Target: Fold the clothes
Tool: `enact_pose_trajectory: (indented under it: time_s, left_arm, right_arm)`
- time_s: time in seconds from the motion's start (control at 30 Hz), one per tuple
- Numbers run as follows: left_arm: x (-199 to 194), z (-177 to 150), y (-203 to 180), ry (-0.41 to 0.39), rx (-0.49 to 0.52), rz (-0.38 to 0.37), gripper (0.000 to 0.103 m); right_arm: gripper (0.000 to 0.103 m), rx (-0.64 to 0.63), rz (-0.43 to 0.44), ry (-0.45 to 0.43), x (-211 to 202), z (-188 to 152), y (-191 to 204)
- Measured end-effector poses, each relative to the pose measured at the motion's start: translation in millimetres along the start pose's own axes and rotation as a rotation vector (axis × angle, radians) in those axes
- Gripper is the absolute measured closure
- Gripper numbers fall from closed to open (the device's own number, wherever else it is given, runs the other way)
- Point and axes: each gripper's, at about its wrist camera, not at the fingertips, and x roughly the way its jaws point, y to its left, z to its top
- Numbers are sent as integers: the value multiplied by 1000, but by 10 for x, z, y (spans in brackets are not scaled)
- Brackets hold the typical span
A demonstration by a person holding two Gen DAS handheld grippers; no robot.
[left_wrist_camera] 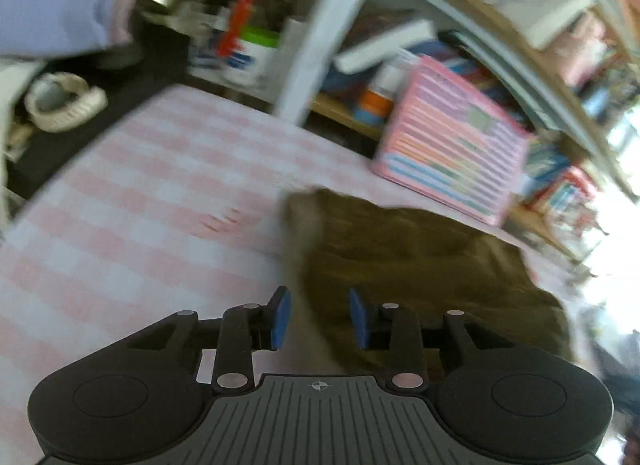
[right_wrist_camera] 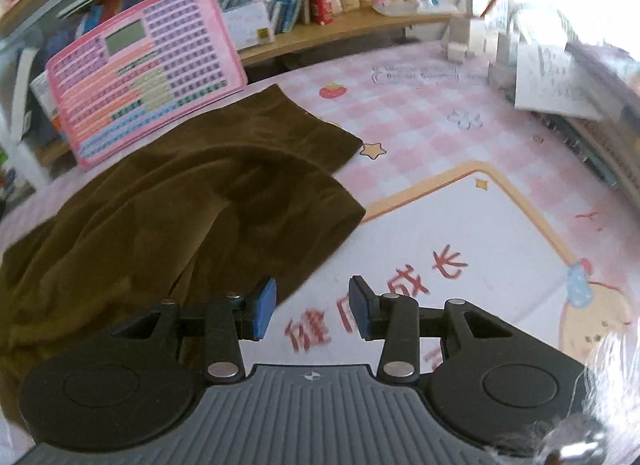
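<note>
Nearest in the left wrist view, the left claw (left_wrist_camera: 320,317) stands wide with nothing between its blue pads (left_wrist_camera: 282,317), hanging just above the near-left edge of the brown garment (left_wrist_camera: 420,265). In the right wrist view the right claw (right_wrist_camera: 312,311) is likewise wide and holds nothing; its left pad sits over the garment's near hem, while its right pad is over bare pink checked cloth (right_wrist_camera: 440,113) that covers the desk.

Just beyond the claws, the brown garment (right_wrist_camera: 180,217) lies on the desk toward its back-left part, well short of the printed panel with red characters (right_wrist_camera: 400,285). It looks like trousers or a similar piece, with one leg lapped loosely over the other; two hems show, stepped and not aligned, and the near portion is bunched in soft ridges. As a judgement, the fold is barely begun: at most a rough lengthwise doubling is there, and smoothing, squaring the hems and the crosswise folds all remain.

Farther back, a pink chart board (right_wrist_camera: 144,65) leans at the desk's rear edge, touching or just behind the garment's far side. Behind it, shelves (right_wrist_camera: 340,31) are crowded with books and packets. The left view is blurred.
</note>
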Motion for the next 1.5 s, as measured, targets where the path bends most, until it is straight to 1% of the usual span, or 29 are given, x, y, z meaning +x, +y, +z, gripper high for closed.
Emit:
enact_pose_trajectory:
  time_s: [0.1, 0.17, 0.23, 0.3, 0.37, 0.4, 0.43, 0.47, 0.57, 0.6, 0.67, 0.77, 0.8, 0.87, 0.9, 0.93, 0.97, 1.03, 1.07, 1.13, 1.17, 1.2, 1.23, 1.27, 1.4, 1.5]
  left_arm:
    - [67, -140, -116, 36, -5, 22, 71]
    - [107, -220, -176, 55, -13, 39, 71]
    - [140, -269, -211, 65, -21, 59, 71]
    - [174, -297, -241, 70, -23, 87, 71]
    - [214, -304, -273, 73, -20, 112, 71]
    - [228, -307, -289, 72, -18, 125, 71]
    - [243, -310, -304, 72, -16, 138, 71]
    - [251, -311, -318, 72, -13, 149, 71]
    - [248, -319, -335, 69, -13, 169, 71]
    - [247, -321, -337, 68, -18, 174, 71]
    - [250, -323, -334, 64, -29, 185, 71]
    - [271, -316, -354, 58, -37, 206, 71]
    - [280, -311, -365, 57, -39, 214, 71]
    - [306, -304, -386, 55, -44, 227, 71]
    - [317, -304, -397, 53, -44, 234, 71]
    - [328, -306, -409, 52, -44, 241, 70]
    - [339, -307, -421, 51, -43, 249, 70]
    - [349, -308, -440, 49, -40, 259, 70]
    - [345, -308, -445, 49, -38, 261, 70]
    - [336, -310, -448, 48, -37, 261, 70]
    - [329, -316, -442, 47, -40, 260, 70]
    - [321, -323, -435, 46, -43, 259, 70]
    - [318, -330, -433, 46, -44, 258, 70]
    - [319, -332, -433, 46, -42, 258, 70]
    - [328, -321, -421, 53, -36, 252, 70]
    - [335, -311, -411, 59, -29, 248, 70]
  right_arm:
    - [63, 66, 38, 7, 124, 94, -85]
    - [62, 95, 41, -1, 206, 154, -133]
    - [62, 126, 46, 3, 292, 200, -186]
    - [62, 144, 74, 25, 383, 224, -218]
    - [66, 130, 113, 13, 364, 232, -232]
    - [72, 118, 134, -1, 333, 235, -238]
    - [89, 106, 154, -15, 302, 237, -244]
    - [93, 94, 174, -29, 271, 240, -249]
    - [96, 58, 234, -71, 178, 248, -266]
    - [96, 43, 263, -94, 81, 259, -280]
    - [96, 9, 368, -164, -319, 320, -341]
    - [96, -52, 530, -312, -982, 457, -449]
    - [96, -63, 549, -354, -1131, 532, -493]
    - [96, -71, 544, -415, -1309, 706, -575]
    - [96, -75, 527, -431, -1331, 792, -608]
    - [95, -80, 492, -430, -1268, 876, -629]
    - [91, -92, 436, -417, -1158, 951, -641]
    - [89, -124, 277, -360, -832, 1064, -651]
    - [85, -131, 209, -323, -691, 1093, -670]
    - [82, -118, 119, -247, -494, 1093, -747]
    - [81, -109, 98, -217, -442, 1060, -795]
    - [78, -103, 96, -199, -427, 997, -847]
    - [73, -100, 94, -179, -417, 923, -898]
    - [70, -101, 90, -157, -415, 837, -946]
    - [69, -76, 39, -29, -313, 424, -1086]
    - [65, -45, -2, 24, -285, 199, -1112]
